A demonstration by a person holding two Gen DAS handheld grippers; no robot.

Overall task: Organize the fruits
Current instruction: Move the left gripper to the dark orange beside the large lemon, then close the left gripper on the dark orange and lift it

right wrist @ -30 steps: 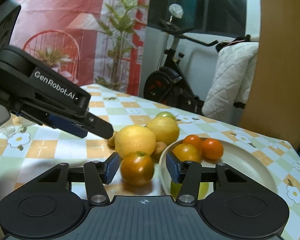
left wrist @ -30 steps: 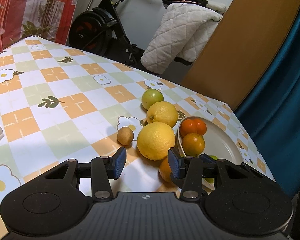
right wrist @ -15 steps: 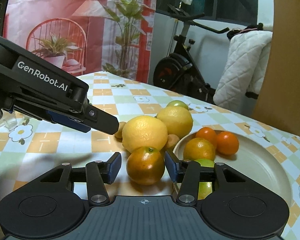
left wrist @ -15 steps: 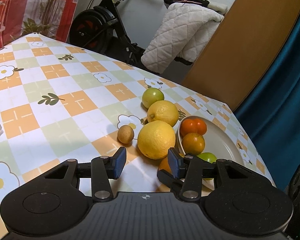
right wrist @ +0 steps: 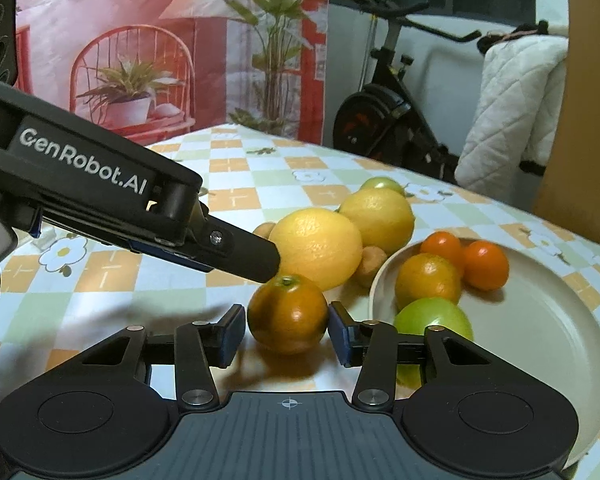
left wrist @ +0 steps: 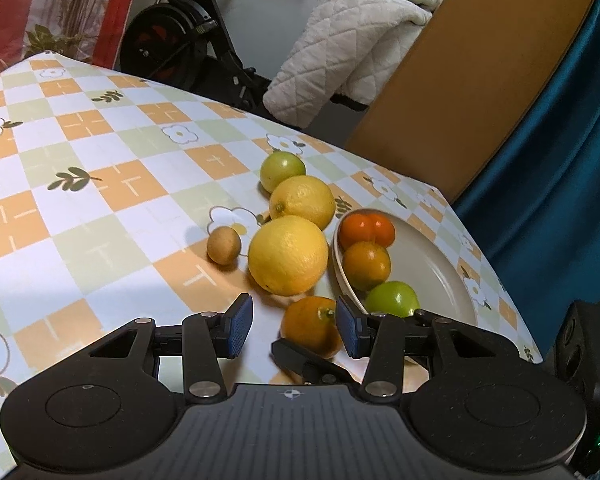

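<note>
An orange tangerine [right wrist: 287, 314] rests on the checked tablecloth just left of the cream plate [right wrist: 540, 320]. My right gripper [right wrist: 285, 336] straddles it. Its jaws are closing, with the pads close beside the fruit's sides and a sliver of gap on the left. The plate holds two small red-orange fruits, an orange one [right wrist: 427, 276] and a green one [right wrist: 432, 318]. My left gripper [left wrist: 293, 330] hovers open above the same tangerine [left wrist: 310, 324], and its finger [right wrist: 255, 258] reaches over the fruit. Two big yellow citrus [left wrist: 287, 256] [left wrist: 303, 202] lie beyond.
A small brown fruit [left wrist: 223, 245] and a green fruit [left wrist: 281, 169] lie on the cloth beside the yellow citrus. The table's far edge is near the plate. An exercise bike [left wrist: 187, 40], a quilted cover and a wooden panel stand behind, and a blue curtain hangs on the right.
My right gripper has pushed forward until the tangerine sits between its pads, and its jaws have narrowed around it. The left gripper has stayed in place, still open.
</note>
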